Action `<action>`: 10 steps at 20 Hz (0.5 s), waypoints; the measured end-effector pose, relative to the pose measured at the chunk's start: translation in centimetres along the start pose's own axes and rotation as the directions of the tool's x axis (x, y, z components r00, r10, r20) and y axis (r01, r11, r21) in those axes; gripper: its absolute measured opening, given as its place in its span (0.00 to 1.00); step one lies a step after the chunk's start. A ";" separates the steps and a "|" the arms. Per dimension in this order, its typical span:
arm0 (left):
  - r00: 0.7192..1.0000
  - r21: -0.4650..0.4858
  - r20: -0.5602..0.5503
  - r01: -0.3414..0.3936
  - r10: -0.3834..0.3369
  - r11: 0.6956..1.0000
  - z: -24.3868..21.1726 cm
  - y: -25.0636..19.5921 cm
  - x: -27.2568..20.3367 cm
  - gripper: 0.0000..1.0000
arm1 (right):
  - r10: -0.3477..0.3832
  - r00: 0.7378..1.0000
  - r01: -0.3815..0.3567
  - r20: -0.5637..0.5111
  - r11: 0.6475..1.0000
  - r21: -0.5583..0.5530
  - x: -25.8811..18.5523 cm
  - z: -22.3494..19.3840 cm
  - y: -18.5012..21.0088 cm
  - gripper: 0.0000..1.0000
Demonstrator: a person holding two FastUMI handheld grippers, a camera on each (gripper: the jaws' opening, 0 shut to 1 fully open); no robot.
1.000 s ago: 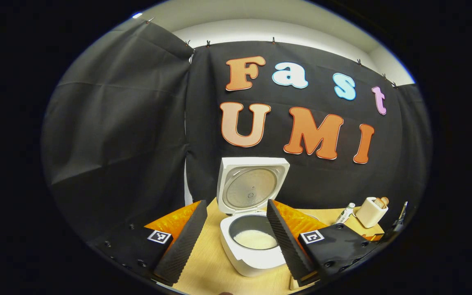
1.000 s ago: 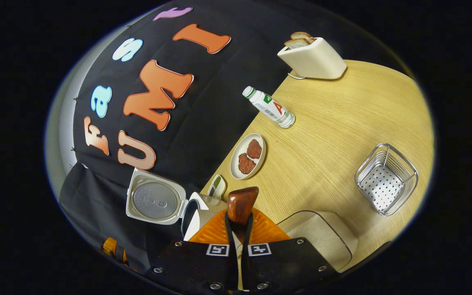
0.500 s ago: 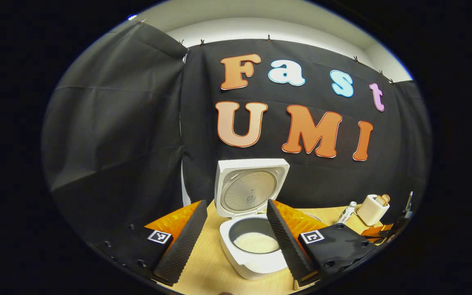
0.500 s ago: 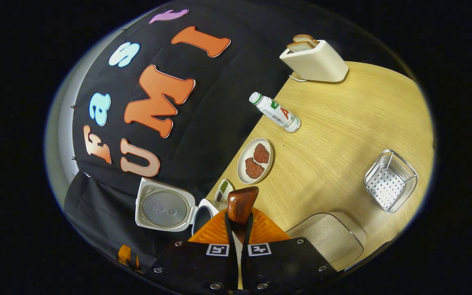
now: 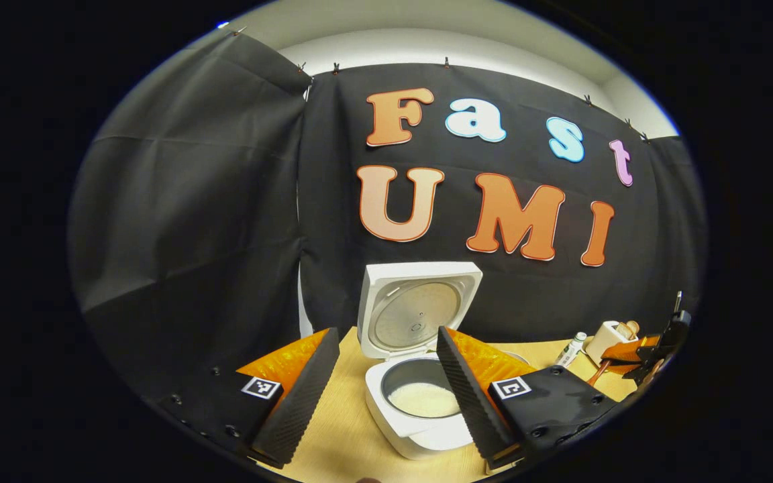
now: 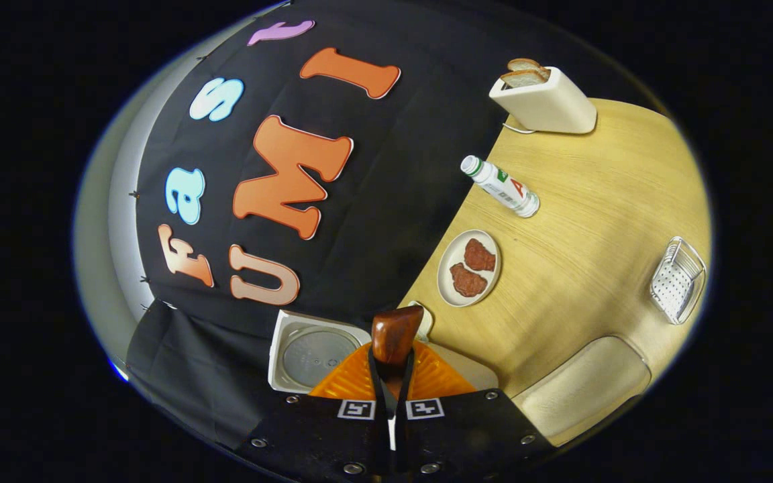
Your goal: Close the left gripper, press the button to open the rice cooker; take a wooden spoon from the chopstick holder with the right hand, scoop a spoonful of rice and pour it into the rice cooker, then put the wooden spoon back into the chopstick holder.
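Right gripper (image 6: 390, 382): fingers pressed together on the wooden spoon (image 6: 394, 339), dark brown bowl end poking out just past the tips. Whether the bowl carries rice can't be told.

Left gripper (image 5: 386, 396): jaws wide apart, holding nothing, touching nothing. Rice cooker (image 5: 420, 416) sits straight ahead between its fingers, lid (image 5: 417, 312) up, white rice in the inner pot.

Around the right gripper: the cooker lid (image 6: 309, 352) is just left of and below the spoon, partly hidden by the gripper body. Ahead to the right on the wooden table (image 6: 601, 221): a plate with two brown patties (image 6: 469, 268), a small white bottle (image 6: 502, 188) lying tilted, and farther off a toaster with bread slices (image 6: 546, 100). The wire chopstick holder (image 6: 678, 280) is far right, well apart from the spoon. A clear tub of rice (image 6: 584, 389) is close at lower right.

The right gripper view is rolled hard, table running up the right side. In the left gripper view the right gripper (image 5: 655, 342) shows at far right, near the toaster.
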State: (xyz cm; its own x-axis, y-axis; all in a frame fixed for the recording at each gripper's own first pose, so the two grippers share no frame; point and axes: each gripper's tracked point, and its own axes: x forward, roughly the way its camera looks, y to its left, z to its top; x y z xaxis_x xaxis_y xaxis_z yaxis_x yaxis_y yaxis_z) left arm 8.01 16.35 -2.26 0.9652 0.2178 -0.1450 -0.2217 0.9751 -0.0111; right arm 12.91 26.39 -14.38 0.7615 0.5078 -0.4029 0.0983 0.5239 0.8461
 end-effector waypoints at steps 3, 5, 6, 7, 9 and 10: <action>1.000 0.000 -0.016 -0.005 0.005 1.000 -0.7 0.9 0.1 0.98 | 0.027 1.000 -0.027 0.007 1.000 -0.007 2.0 -0.5 2.8 0.02; 1.000 -0.001 -0.024 -0.009 0.009 1.000 -0.9 1.4 0.1 0.99 | 0.039 0.999 -0.038 0.015 0.999 -0.016 3.4 -0.9 4.4 0.03; 1.000 -0.003 -0.026 -0.009 0.009 1.000 -1.0 1.6 0.1 0.99 | 0.045 0.999 -0.045 0.013 0.999 -0.015 4.1 -1.3 5.2 0.02; 1.000 -0.006 -0.030 -0.009 0.009 1.000 -1.2 1.7 0.1 0.99 | 0.049 0.999 -0.049 0.014 0.999 -0.011 4.7 -1.7 5.8 0.02; 0.999 -0.015 -0.039 -0.010 0.009 1.000 -1.6 2.0 0.0 0.99 | 0.053 0.999 -0.053 0.012 0.998 -0.019 6.2 -2.4 7.0 0.02; 0.999 -0.019 -0.041 -0.009 0.008 1.000 -1.5 2.1 0.0 0.99 | 0.052 0.998 -0.052 0.019 0.998 -0.028 6.8 -2.7 7.4 0.03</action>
State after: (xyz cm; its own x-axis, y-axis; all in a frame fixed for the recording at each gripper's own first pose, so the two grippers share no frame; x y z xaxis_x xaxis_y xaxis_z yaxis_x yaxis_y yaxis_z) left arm 7.30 18.37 -3.81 0.9567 0.2240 -0.1859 -0.2331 0.9720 -0.0286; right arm 17.10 35.56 -11.85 0.7776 0.5213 -0.3515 0.0409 0.5159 0.8557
